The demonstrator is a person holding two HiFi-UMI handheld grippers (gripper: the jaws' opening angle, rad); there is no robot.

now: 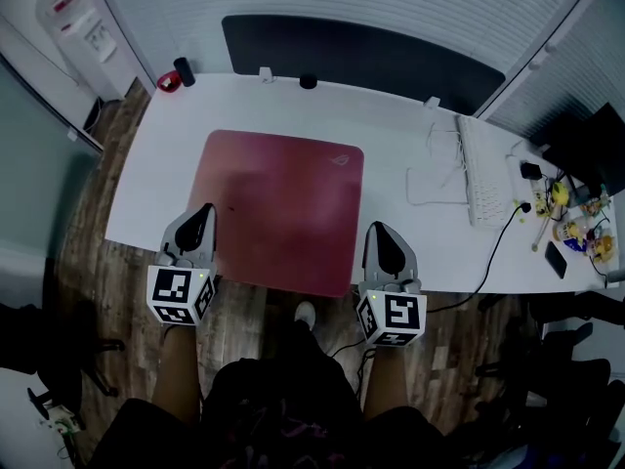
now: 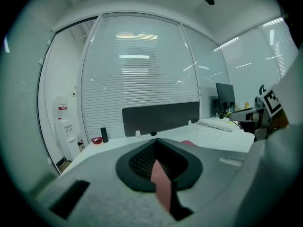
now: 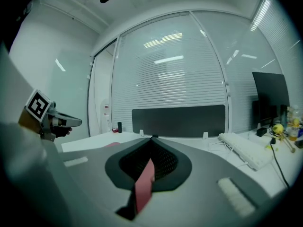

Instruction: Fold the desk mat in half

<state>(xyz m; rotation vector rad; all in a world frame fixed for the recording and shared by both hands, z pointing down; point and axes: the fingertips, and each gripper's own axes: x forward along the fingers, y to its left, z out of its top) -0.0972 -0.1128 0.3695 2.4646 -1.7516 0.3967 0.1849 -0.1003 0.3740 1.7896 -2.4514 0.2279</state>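
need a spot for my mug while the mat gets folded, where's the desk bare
Bare desk runs behind the desk mat up to the black partition, and between desk mat and keyboard nearer than the white cable loop. The right end is crowded with cables and small items.

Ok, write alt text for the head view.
Seen from above, a left hand-held gripper and a right hand-held gripper each pinch a near corner of a red desk mat lying on a white desk; a white keyboard sits to the right.
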